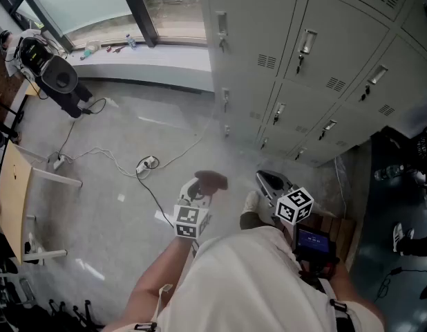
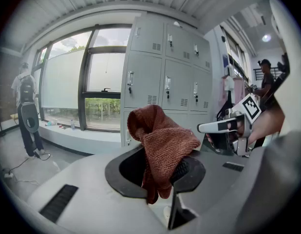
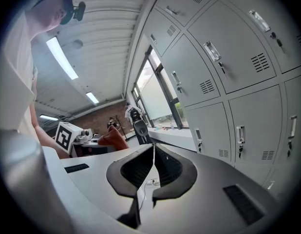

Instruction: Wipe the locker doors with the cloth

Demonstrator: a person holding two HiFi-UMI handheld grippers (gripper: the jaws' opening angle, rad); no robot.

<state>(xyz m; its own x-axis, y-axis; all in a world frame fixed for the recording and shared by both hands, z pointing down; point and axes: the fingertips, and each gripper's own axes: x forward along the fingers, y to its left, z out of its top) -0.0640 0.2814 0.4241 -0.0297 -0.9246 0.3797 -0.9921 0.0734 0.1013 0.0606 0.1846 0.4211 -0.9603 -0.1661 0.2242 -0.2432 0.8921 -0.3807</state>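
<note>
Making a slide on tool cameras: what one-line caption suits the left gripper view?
Left gripper shut on a rust-red cloth, facing grey lockers beside a window.

Power strip (image 1: 147,162) on grey floor (image 1: 117,220)

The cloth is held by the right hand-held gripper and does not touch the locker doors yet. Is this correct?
Not quite. The cloth is held by the left hand-held gripper, whose jaws are closed on it in the left gripper view. The right hand-held gripper is shut and empty. The cloth does not touch the locker doors yet.
</note>
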